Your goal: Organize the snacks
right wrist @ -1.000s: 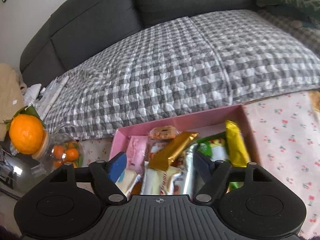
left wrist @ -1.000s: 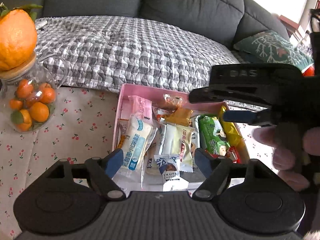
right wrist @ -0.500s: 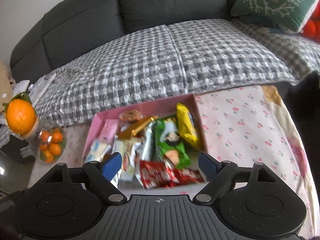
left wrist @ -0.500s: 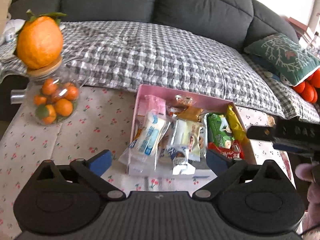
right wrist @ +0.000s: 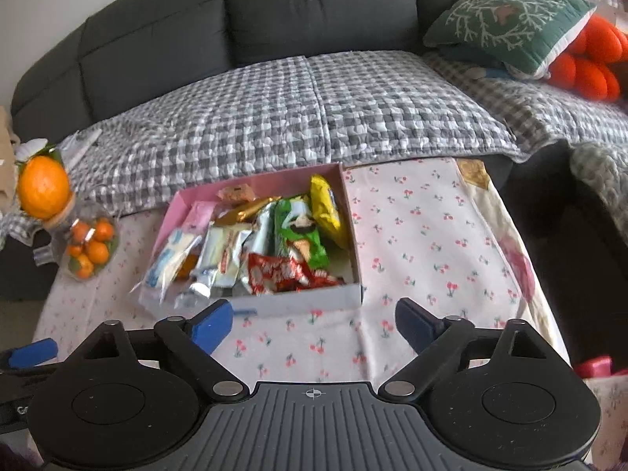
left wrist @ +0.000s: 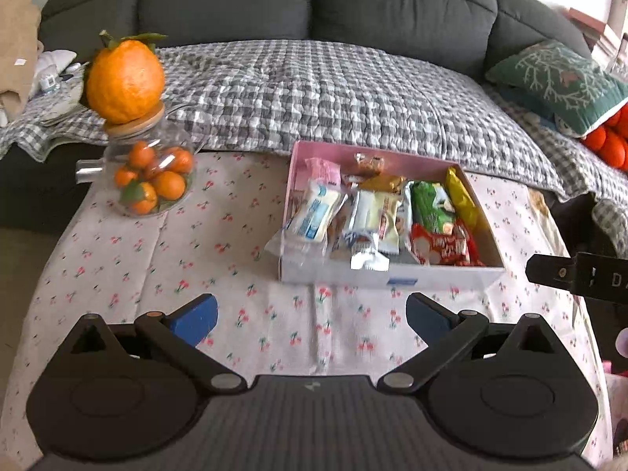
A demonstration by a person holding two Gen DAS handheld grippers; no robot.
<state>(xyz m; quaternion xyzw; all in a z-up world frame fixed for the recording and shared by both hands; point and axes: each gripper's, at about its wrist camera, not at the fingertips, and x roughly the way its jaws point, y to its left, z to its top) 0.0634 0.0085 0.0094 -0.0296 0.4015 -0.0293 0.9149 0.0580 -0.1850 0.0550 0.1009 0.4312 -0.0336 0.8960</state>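
A pink box full of wrapped snacks sits on the cherry-print tablecloth. Inside are a green packet, a red packet, a yellow packet, a gold bar and white wrappers. One silver wrapper hangs over the front wall. My left gripper is open and empty, in front of the box. My right gripper is open and empty, also in front of the box. The right gripper's body shows at the left view's right edge.
A glass jar of small oranges with a big orange on its lid stands at the table's back left. A grey sofa with a checked quilt lies behind the table. A green cushion is at the right.
Both grippers have pulled back from the box toward the near side of the table and opened wider. The box and its snacks stay in place.
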